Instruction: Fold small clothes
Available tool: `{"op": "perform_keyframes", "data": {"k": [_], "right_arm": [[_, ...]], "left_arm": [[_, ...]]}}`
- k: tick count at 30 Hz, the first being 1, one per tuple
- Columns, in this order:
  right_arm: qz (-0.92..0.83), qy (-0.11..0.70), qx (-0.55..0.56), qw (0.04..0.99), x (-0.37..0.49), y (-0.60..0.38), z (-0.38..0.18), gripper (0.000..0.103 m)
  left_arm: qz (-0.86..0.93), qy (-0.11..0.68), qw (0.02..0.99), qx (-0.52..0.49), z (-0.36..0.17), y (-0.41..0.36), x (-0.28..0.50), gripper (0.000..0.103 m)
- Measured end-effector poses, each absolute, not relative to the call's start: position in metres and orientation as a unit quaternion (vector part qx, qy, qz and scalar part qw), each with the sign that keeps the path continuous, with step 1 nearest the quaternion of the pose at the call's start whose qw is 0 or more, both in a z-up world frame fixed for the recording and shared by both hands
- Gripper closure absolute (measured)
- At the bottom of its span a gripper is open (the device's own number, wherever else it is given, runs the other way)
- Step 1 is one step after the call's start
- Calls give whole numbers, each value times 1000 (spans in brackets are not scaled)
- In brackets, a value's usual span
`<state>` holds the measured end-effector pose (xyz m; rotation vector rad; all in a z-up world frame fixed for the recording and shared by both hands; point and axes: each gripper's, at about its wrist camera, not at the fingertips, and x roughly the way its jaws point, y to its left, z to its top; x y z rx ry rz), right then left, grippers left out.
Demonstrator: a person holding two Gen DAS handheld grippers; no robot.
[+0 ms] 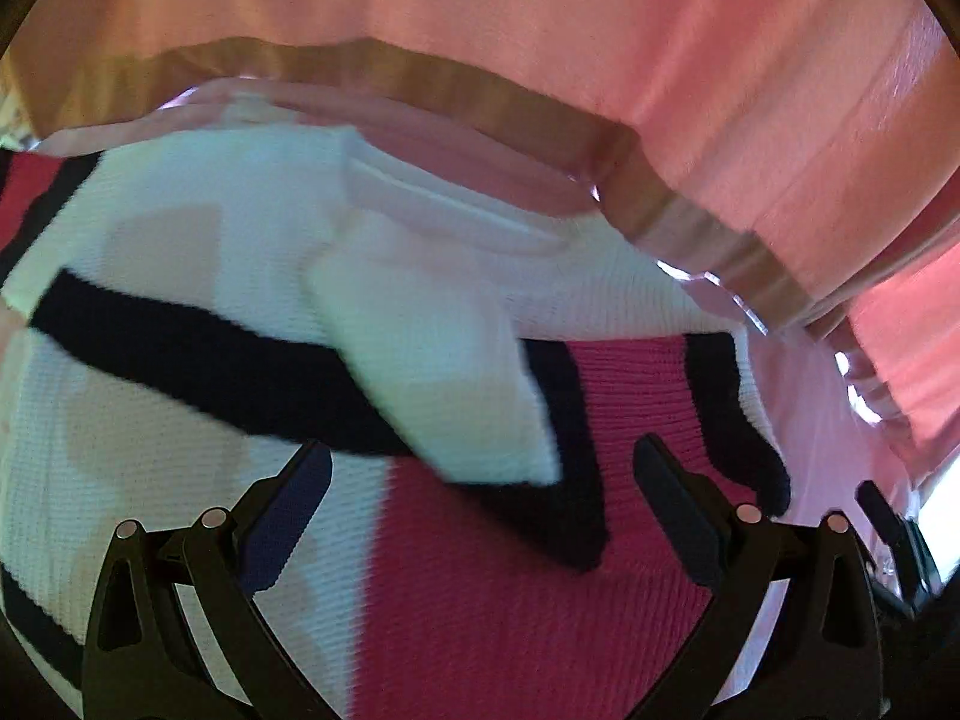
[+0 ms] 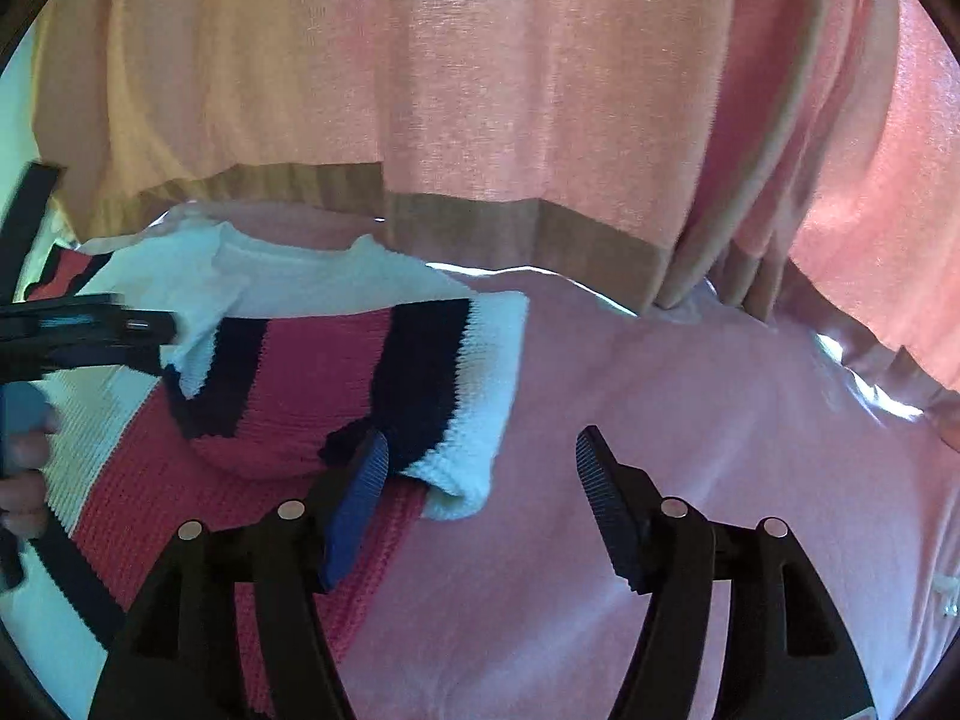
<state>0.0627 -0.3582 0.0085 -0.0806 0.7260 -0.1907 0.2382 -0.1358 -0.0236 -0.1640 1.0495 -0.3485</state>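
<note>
Right wrist view: both the right tongs (image 2: pixel 480 468) and left tongs (image 1: pixel 480 480) gape empty over the knit sweater (image 2: pixel 288 396) (sleeves folded in); pinch both layers, fold evenly.

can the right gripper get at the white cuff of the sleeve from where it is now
Probably yes. The right gripper is open, and the cuff lies just beside its left finger on the pink sheet, with nothing covering it.
</note>
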Motion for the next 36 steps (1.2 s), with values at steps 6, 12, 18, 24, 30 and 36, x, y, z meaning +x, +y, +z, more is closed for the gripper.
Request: {"op": "perform_keyframes", "data": {"k": [6,12,18,24,30,36], "right_arm": [[-92,374,-68,920,73,-355,-7,32],[-68,391,-50,916,92,-354,-25,32],[-54,420,2,906,116,-345,-52,38],[-35,408,57,910,123,-339,-51,89],[-37,316,74,945,94,-334,-4,90],[-56,445,117,886,99,-356,-51,85]], "left_arm": [[-128,511,850,0,-53,-149,254,64],[-143,452,878,-68,-8,-90,263,82],[-129,459,875,-90,-46,-34,286,79],[-153,465,864,-119,-59,-21,289,81],[-157,392,893,-154,-15,-2,288,74],[-103,469,863,-157,-56,24,303,67]]}}
